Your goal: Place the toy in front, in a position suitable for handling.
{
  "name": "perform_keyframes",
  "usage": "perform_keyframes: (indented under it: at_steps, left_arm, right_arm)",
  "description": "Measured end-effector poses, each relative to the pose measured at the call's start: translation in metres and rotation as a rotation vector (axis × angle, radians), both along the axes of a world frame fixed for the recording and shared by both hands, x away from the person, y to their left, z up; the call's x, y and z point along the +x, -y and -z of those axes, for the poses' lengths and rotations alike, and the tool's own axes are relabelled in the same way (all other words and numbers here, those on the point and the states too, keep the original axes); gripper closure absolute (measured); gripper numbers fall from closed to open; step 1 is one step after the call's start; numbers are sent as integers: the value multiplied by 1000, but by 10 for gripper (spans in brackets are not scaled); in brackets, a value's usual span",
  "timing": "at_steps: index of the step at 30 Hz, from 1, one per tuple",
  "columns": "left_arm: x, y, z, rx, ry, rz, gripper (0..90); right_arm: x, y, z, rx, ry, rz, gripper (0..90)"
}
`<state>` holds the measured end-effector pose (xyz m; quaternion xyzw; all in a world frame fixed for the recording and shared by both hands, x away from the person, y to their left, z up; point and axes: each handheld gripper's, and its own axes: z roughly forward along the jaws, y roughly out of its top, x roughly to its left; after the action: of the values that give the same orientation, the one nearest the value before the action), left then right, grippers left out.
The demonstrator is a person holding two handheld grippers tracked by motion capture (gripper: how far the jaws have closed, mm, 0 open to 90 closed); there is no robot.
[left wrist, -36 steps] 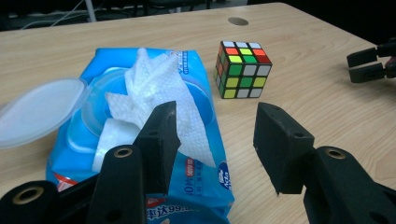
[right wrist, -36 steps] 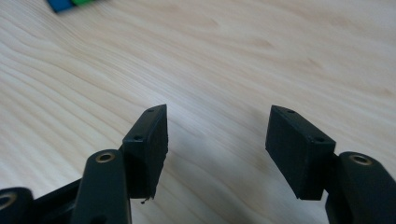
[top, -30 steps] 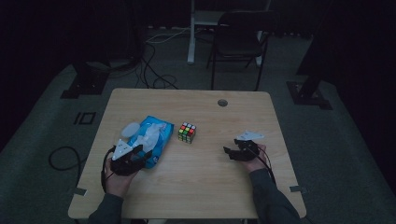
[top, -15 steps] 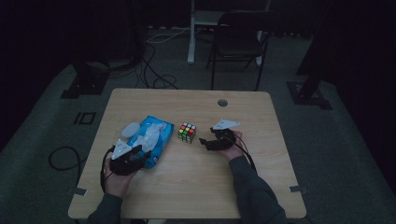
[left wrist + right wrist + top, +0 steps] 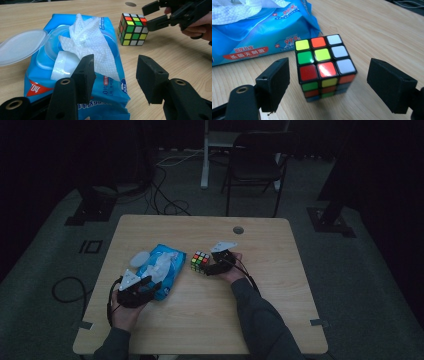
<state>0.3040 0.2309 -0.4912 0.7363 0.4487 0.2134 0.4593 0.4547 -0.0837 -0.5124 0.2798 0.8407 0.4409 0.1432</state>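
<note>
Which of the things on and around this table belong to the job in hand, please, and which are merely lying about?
In the job:
- puzzle cube, between the right tongs, whose jaws have just been opening, not touching it
- blue wipes pack, lid open, a wipe sticking out, at the open left tongs

Lying about:
- chair behind the table
- floor cables

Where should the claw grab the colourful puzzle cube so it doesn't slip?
Grip the puzzle cube across two opposite flat side faces, around mid-height, coming from the person's side where the right claw already straddles it, open. The cube sits flat on the table with bare wood on both sides, so each pad likely meets a face squarely.
</note>
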Motion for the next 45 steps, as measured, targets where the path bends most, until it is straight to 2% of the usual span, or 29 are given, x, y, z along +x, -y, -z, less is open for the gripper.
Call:
perform_keyframes:
  at_steps: [5, 13, 17, 21, 32, 39, 45]
  left_arm:
    - [0, -1, 0, -4, 0, -3, 499]
    - [0, -1, 0, -2, -2, -7, 495]
    - [-1, -1, 0, -1, -2, -6, 495]
    - [0, -2, 1, -3, -3, -8, 495]
    - [0, -3, 1, 0, -3, -12, 495]
    - [-1, -5, 1, -5, -4, -19, 495]
    - [0, -7, 1, -3, -3, -26, 495]
  right_arm:
    - [4, -6, 7, -5, -26, 6, 209]
    - [-8, -10, 6, 2, 3, -10, 220]
    - [-3, -16, 9, -31, 2, 6, 232]
    - [0, -15, 16, -33, -19, 23, 303]
    - [1, -21, 20, -53, -17, 39, 339]
    - [-8, -12, 16, -42, -8, 68, 340]
    - [-33, -2, 6, -91, 57, 56, 341]
